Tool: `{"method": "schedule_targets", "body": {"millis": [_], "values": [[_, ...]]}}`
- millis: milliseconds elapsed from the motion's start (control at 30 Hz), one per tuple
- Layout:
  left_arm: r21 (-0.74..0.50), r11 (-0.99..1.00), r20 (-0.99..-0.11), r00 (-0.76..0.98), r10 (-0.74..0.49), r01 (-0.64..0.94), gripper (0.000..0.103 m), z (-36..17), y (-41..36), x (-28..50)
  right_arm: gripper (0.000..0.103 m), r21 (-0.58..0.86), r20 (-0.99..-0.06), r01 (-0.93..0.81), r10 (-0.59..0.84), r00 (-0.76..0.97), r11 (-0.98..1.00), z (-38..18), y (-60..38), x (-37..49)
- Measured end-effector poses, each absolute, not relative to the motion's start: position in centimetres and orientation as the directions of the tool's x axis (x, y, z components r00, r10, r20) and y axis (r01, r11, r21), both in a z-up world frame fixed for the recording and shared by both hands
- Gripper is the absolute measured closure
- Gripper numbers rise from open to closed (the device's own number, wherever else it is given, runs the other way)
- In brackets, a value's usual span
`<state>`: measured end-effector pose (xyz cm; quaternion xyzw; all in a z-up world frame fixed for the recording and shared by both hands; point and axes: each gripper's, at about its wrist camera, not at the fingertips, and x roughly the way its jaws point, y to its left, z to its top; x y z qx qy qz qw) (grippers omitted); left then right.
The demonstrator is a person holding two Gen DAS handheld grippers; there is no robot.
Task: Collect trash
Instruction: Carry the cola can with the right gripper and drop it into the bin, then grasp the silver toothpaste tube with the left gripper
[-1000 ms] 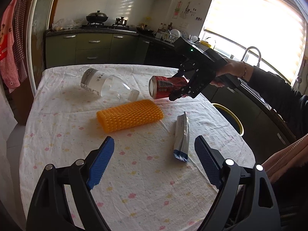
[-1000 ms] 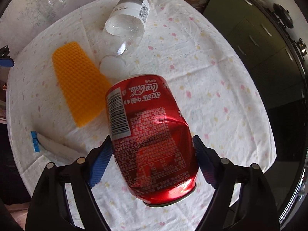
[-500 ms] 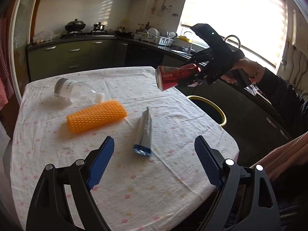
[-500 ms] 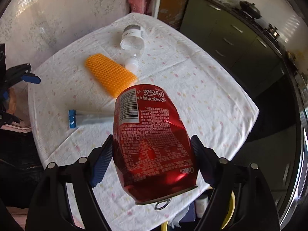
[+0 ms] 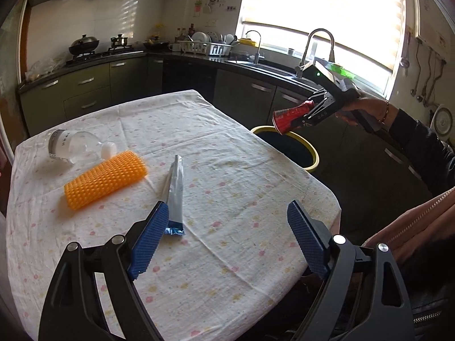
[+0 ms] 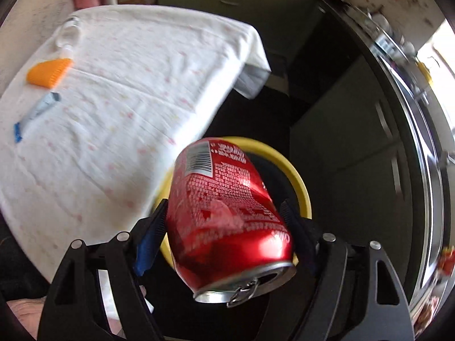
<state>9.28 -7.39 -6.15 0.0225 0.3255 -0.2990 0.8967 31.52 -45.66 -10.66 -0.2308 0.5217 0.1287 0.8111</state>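
A kitchen with a tabletop (image 5: 227, 187) under a white, pastel-dotted cloth. The right gripper (image 6: 224, 227), held out past the tabletop's far edge, has its jaws pinching a dented red soda can (image 6: 224, 213) by its sides, the pull-tab end toward the camera. Below the can stands a yellow-rimmed bin (image 5: 314, 156) on the floor; from the left view the can hangs just above the bin's rim, near its far side rather than over the middle. The left gripper (image 5: 227, 236) hovers above the near part of the tabletop with its jaws spread and nothing between them. Other trash lies on the cloth: a clear plastic bottle (image 5: 71, 145) on its side, an orange bumpy pad (image 5: 105, 179) touching its cap, and a flattened silver and blue tube (image 5: 174, 190) just beside the left jaw. The likely risk is a release made off-centre, so that the can strikes the rim and bounces onto the floor.
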Motion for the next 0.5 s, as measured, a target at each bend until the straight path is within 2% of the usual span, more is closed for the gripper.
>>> {"method": "schedule_targets", "body": {"millis": [133,200,500], "values": [[-0.145,0.813,-0.613,0.593,-0.521,0.564,0.019,-6.3,-8.3,9.7,0.031,-0.229,-0.908,-0.379,-0.057,0.415,0.896,-12.8,-47.8,31.5],[-0.142,0.810,-0.620,0.587,-0.521,0.569,0.019,-6.4,-8.8,9.9,0.025,-0.213,-0.903,-0.361,-0.041,0.429,0.908,-13.0,-48.4,31.4],[-0.131,0.811,-0.644,0.573,-0.507,0.571,0.017,-7.2,-9.7,10.8,0.023,-0.144,-0.824,-0.276,0.039,0.565,0.950,-11.1,-47.3,27.8]]}}
